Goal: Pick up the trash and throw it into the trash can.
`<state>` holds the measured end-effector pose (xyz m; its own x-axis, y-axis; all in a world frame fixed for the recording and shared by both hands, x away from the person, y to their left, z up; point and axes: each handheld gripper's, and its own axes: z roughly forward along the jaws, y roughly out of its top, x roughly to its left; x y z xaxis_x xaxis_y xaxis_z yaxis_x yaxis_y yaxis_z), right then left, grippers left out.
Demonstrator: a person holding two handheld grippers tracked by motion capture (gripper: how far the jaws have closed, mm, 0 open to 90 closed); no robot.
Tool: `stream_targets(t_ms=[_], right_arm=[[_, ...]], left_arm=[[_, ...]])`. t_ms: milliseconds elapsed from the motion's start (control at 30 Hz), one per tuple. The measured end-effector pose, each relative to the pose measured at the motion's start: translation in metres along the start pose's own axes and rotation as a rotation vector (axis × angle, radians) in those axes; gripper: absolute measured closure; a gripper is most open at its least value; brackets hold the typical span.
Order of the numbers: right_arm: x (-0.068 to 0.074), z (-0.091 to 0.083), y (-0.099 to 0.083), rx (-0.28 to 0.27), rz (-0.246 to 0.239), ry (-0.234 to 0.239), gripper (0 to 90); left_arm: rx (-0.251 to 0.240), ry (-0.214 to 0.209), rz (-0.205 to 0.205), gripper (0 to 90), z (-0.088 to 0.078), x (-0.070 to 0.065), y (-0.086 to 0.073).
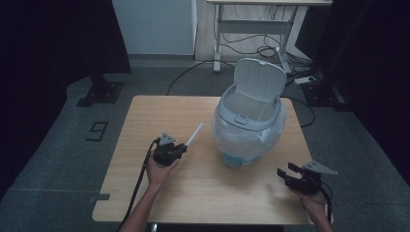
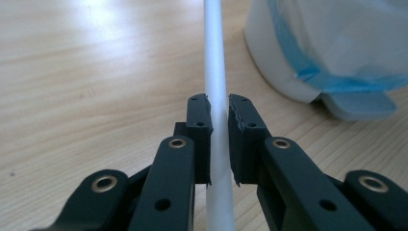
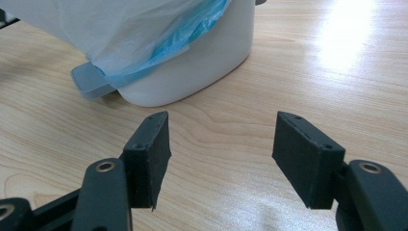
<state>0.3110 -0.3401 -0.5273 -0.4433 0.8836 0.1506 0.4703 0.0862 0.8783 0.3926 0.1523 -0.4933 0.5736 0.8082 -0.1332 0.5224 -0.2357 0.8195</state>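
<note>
White stick (image 2: 215, 72) sits clamped in your left gripper (image 1: 170, 151) at frame centre, beside the open bin (image 1: 249, 126); your right gripper (image 3: 216, 161) gapes empty. Next, probably lift it binward.

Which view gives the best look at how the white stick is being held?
The left gripper view: the thin white plastic stick runs straight up between the left claw, pinched by both pads. The high view shows the stick small, jutting from that claw toward the white lidded bin.
</note>
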Motion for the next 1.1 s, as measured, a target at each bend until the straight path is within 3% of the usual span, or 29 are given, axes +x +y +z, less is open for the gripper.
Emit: stream_targets(t_ms=[333, 533, 1100], right_arm=[[0.0, 0.001, -0.001, 0.005, 0.005, 0.002, 37.6], [0.0, 0.002, -0.002, 0.008, 0.009, 0.003, 37.6], [-0.001, 0.004, -0.004, 0.017, 0.013, 0.002, 37.7]], left_arm=[[-0.089, -0.033, -0.009, 79.9, -0.022, -0.003, 0.01], [-0.148, -0.055, 0.008, 80.0, -0.036, -0.009, 0.017], [-0.209, -0.125, -0.002, 80.0, -0.054, -0.016, 0.03]])
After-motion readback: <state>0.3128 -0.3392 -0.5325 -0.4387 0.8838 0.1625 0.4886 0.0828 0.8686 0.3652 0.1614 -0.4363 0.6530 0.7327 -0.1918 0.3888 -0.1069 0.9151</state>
